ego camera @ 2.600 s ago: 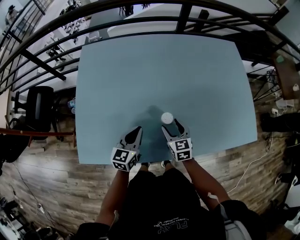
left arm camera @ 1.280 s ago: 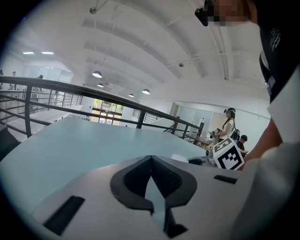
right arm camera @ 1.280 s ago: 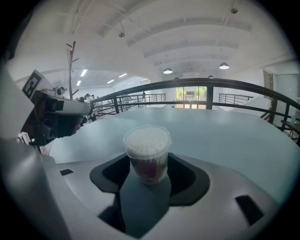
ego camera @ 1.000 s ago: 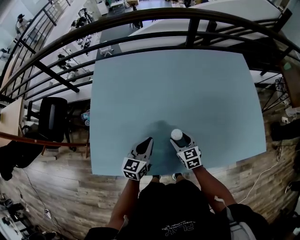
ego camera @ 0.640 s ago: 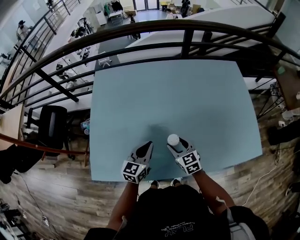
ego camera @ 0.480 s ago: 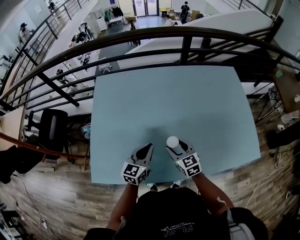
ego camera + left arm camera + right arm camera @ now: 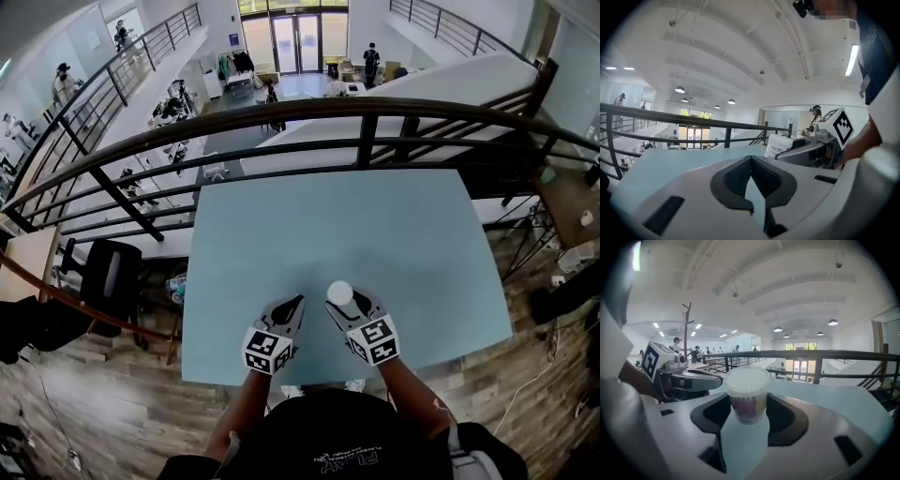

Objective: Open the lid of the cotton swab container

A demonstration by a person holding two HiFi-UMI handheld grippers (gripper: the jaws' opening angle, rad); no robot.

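Note:
The cotton swab container (image 7: 339, 293) is a small clear tub with a white lid, standing near the front edge of the pale blue table (image 7: 375, 225). My right gripper (image 7: 350, 307) has its jaws wide on both sides of the tub. In the right gripper view the pads meet the sides of the container (image 7: 746, 399), with the lid still on top. My left gripper (image 7: 288, 312) lies just left of it, shut and empty, its tips pointing away from me. From the left gripper view the container (image 7: 779, 145) shows to the right, in the right gripper (image 7: 806, 151).
A black metal railing (image 7: 375, 117) runs along the far side of the table, with a drop to a lower floor behind it. A black office chair (image 7: 108, 277) stands left of the table. Wooden flooring surrounds the front edge.
The head camera has tilted up, so the table and grippers sit lower in the picture. The right gripper stays round the container and the left gripper stays shut beside it.

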